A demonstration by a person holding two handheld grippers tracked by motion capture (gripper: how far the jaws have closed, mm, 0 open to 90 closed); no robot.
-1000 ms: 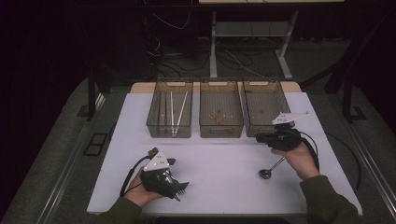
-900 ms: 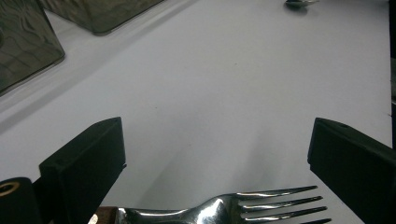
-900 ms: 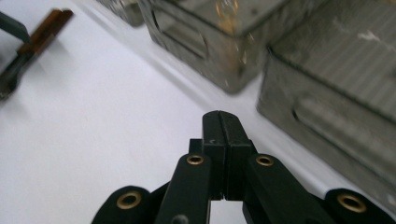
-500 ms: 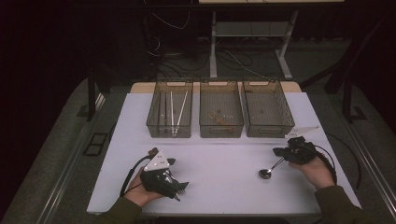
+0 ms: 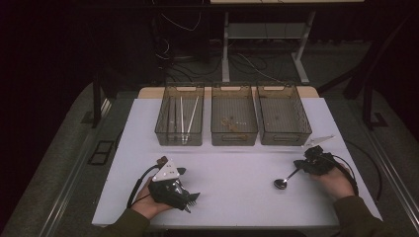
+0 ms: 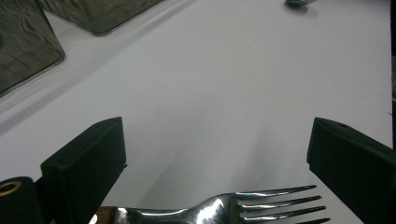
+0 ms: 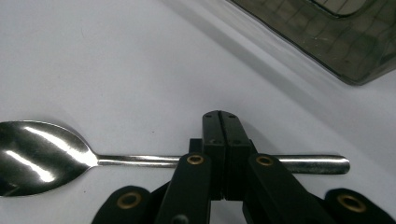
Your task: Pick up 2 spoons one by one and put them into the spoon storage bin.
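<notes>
**Spoon under right claw, fork by left**

High view: table carries three bins; left bin holds long utensils. Right claw sits at the handle end of the spoon, near the right edge. Left claw low, front left.

Left gripper view: jaws spread wide, released; fork lies flat between them, tines pointing right.

Right gripper view: jaws pressed together over the spoon handle, apparently above it, not pinching it. Judgement: spread the jaws first, straddle the handle mid-shaft, then clamp squarely so the bowl doesn't swing.
</notes>
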